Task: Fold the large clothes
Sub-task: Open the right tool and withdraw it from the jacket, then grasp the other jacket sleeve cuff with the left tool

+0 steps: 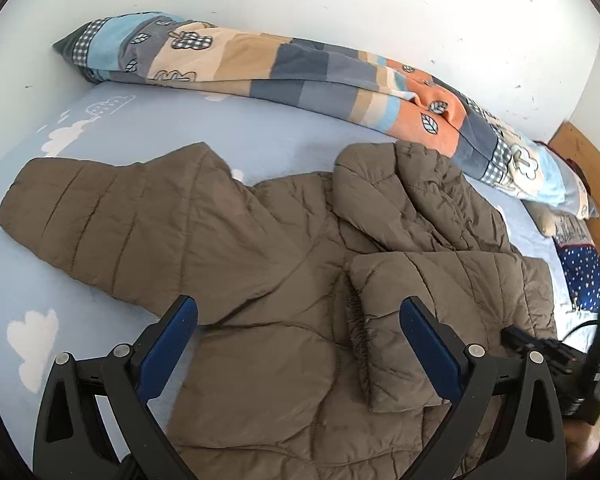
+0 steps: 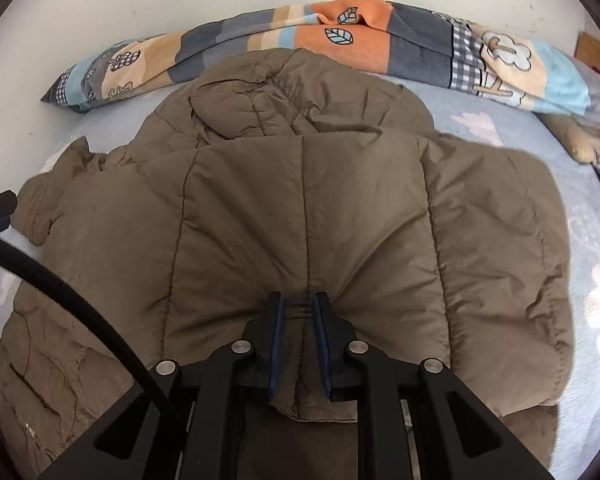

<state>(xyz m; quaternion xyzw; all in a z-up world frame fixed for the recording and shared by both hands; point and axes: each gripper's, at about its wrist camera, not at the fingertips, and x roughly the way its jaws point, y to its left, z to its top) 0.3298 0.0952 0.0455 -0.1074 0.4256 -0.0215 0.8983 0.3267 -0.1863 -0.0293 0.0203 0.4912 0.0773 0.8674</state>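
A brown quilted jacket (image 1: 260, 240) lies spread on the bed. One sleeve (image 1: 80, 208) stretches out to the left, and another part (image 1: 416, 292) is folded over the body. My left gripper (image 1: 299, 302) hovers over the jacket's lower body, open, with nothing between its blue pads. In the right wrist view a padded fold of the jacket (image 2: 300, 200) bulges up ahead of my right gripper (image 2: 298, 298). That gripper is shut on a bunched pinch of the fabric, which shows creased between the pads.
A patchwork quilt (image 1: 260, 64) (image 2: 360, 40) lies rolled along the white wall. The light blue cloud-print sheet (image 1: 40, 280) shows around the jacket. A wooden headboard (image 1: 588, 172) and a dark dotted pillow (image 1: 584, 272) sit at the right. A black cable (image 2: 80, 300) crosses the left.
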